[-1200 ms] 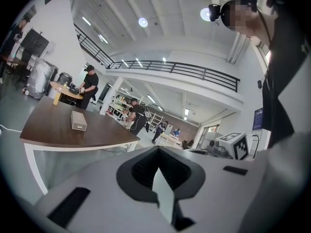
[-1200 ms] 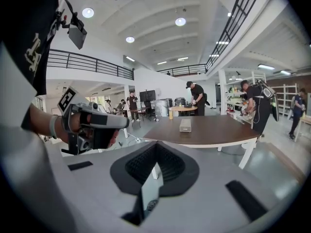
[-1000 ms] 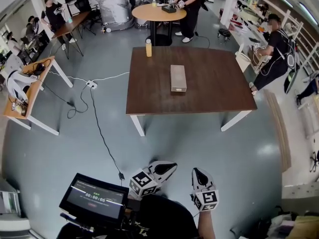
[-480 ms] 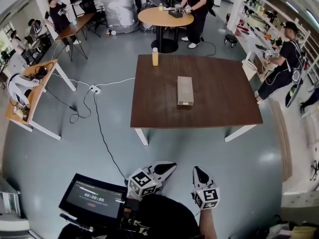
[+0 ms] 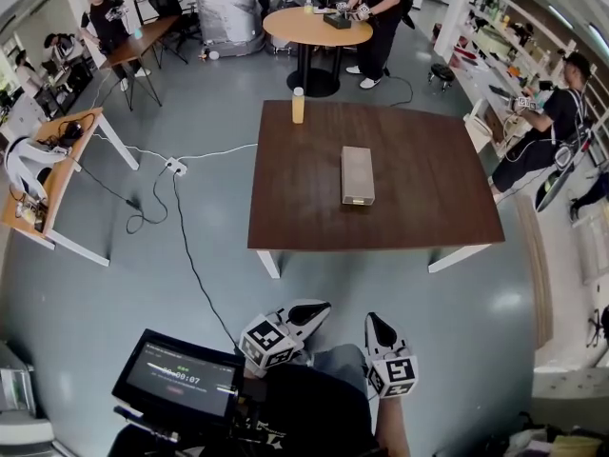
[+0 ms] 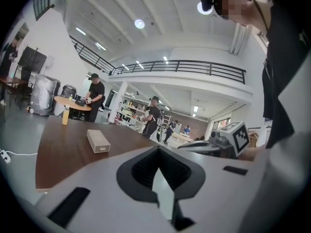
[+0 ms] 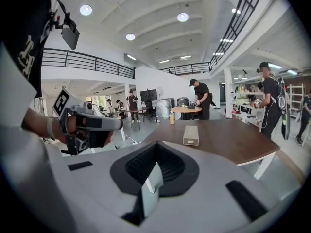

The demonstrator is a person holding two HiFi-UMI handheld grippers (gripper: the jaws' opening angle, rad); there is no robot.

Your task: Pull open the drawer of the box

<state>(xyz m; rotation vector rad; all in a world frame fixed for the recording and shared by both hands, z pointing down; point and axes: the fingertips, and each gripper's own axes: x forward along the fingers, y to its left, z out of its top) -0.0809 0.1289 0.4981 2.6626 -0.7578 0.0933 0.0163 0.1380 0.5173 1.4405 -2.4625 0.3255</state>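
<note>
A long grey box (image 5: 357, 175) with a drawer front at its near end lies on the brown table (image 5: 428, 198), well ahead of me. The left gripper view shows the box (image 6: 98, 141) at left, and the right gripper view shows the box (image 7: 191, 135) straight ahead. My left gripper (image 5: 319, 308) and right gripper (image 5: 372, 321) are held close to my body, over the floor, far short of the table. Both are shut with nothing in them, as the left gripper (image 6: 158, 152) and right gripper (image 7: 156, 152) also appear in their own views.
An orange bottle (image 5: 298, 105) stands at the table's far left corner. A black cable (image 5: 186, 246) and power strip (image 5: 176, 167) lie on the floor to the left. A monitor (image 5: 181, 379) sits by my left side. People stand at the round table (image 5: 309, 29) and at right (image 5: 552, 122).
The table and box have shifted slightly lower and rightward in the head view as I come a little closer. Both grippers stay shut near my body.
</note>
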